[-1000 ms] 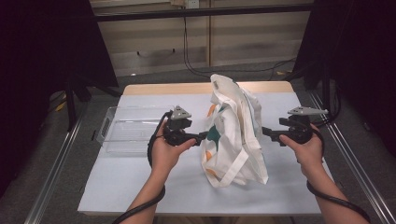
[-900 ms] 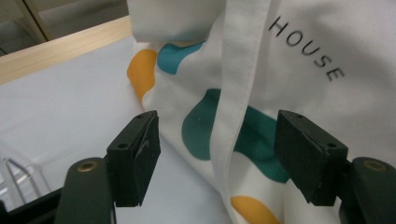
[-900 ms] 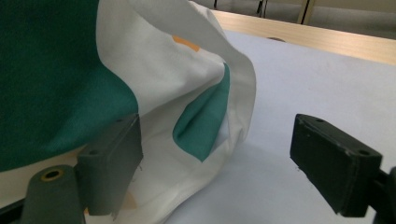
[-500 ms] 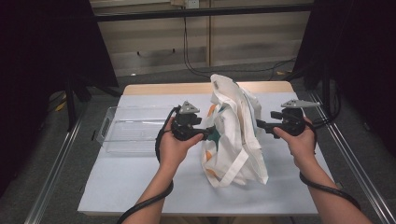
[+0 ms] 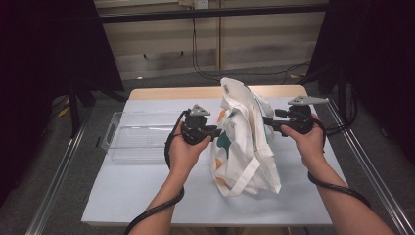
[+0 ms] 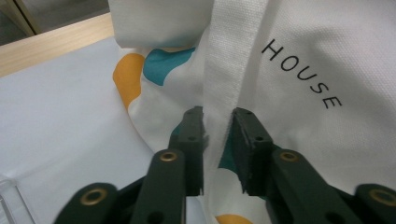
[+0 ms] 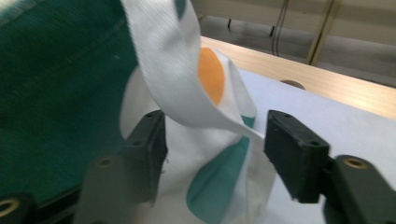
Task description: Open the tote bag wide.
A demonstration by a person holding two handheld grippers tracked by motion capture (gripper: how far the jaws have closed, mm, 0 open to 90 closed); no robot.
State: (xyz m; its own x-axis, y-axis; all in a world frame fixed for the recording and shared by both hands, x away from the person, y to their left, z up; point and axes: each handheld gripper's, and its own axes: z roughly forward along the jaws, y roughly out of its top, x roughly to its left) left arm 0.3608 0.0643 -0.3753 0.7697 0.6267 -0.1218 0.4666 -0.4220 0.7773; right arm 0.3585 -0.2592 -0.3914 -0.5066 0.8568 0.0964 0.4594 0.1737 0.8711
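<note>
Cut off by the top edge of the left gripper view: white cloth tote bag with orange and teal patches (image 6: 299,93). Blurred near the right gripper (image 7: 210,149): dark green fabric panel (image 7: 51,88).

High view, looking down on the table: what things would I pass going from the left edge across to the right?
Clear plastic tray → left gripper → white tote bag → right gripper.
</note>
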